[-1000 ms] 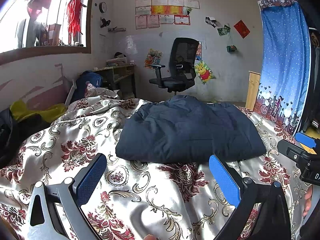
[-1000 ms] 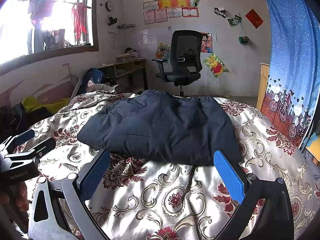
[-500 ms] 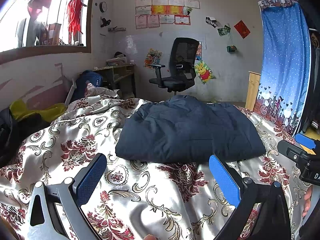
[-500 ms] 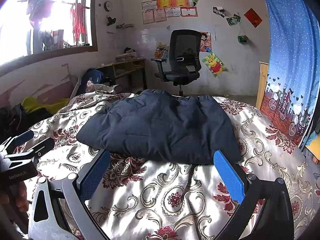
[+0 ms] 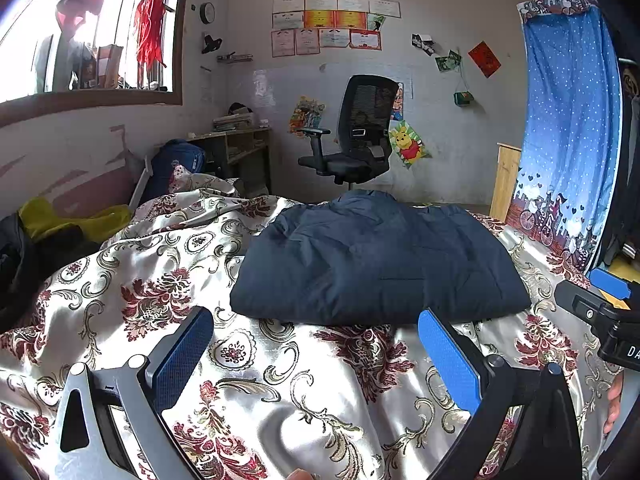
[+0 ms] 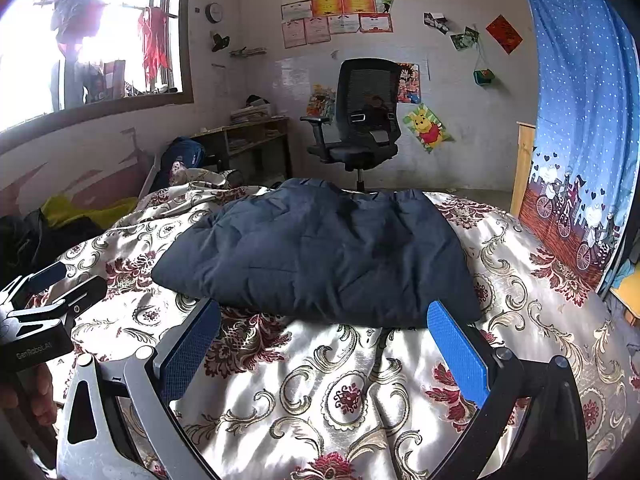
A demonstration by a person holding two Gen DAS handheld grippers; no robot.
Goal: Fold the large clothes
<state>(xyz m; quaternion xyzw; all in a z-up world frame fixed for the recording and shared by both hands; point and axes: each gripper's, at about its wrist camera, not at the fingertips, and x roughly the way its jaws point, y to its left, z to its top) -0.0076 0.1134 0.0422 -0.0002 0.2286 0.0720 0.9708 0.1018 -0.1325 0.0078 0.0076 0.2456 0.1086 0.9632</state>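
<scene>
A big dark blue jacket lies on the bed cover, the shiny one with red flowers. It looks folded into a fat, puffy block already. Its long side runs across, from left to right, and its near edge faces both claws.

The left gripper hangs just in front of that near edge, a bit above the bed cover. Its two blue pads are far apart and nothing is between them. The jacket sits straight ahead of it and a little to the right.

The right gripper is also just in front of the jacket's near edge. Its pads are wide apart too, and it holds nothing. In the right wrist view the jacket sits ahead and a little to the left. Its right pad looks very close to the jacket's near right corner.

So the jacket lies between the two claws, just ahead of them. Both look about as near as each other. I think each claw would take the near corner on its own side.
</scene>
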